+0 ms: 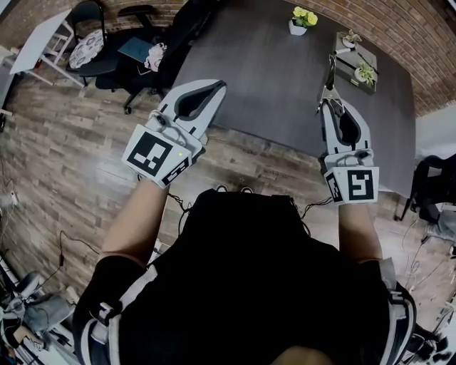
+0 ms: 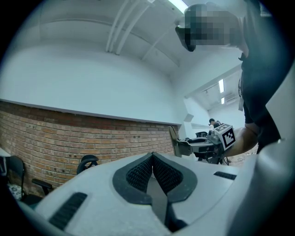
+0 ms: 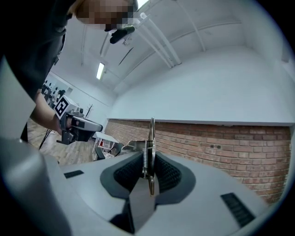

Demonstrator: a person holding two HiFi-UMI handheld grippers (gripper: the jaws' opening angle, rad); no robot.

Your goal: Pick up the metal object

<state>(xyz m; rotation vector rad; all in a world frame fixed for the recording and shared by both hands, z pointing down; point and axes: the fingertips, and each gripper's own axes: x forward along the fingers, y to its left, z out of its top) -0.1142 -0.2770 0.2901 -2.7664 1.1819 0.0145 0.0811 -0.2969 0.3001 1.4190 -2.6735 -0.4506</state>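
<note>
A thin metal object with a coil spring [image 3: 149, 154] stands upright between the black pads of my right gripper [image 3: 148, 171], which is shut on it. In the head view the metal object [image 1: 330, 84] sticks out past the right gripper [image 1: 330, 104], held in the air above the near edge of the dark table [image 1: 271, 71]. My left gripper [image 1: 218, 86] hangs over the table's near left corner, shut with nothing in it; its ribbed pads [image 2: 138, 174] meet at the tip. The left gripper view also shows the right gripper [image 2: 182, 147] holding the metal object [image 2: 174, 139].
At the table's far side stand a white pot of yellow flowers [image 1: 303, 20] and a tray with small plants [image 1: 358, 63]. Black office chairs [image 1: 96, 44] and a white table [image 1: 35, 39] stand at the left on the wooden floor. Brick walls surround the room.
</note>
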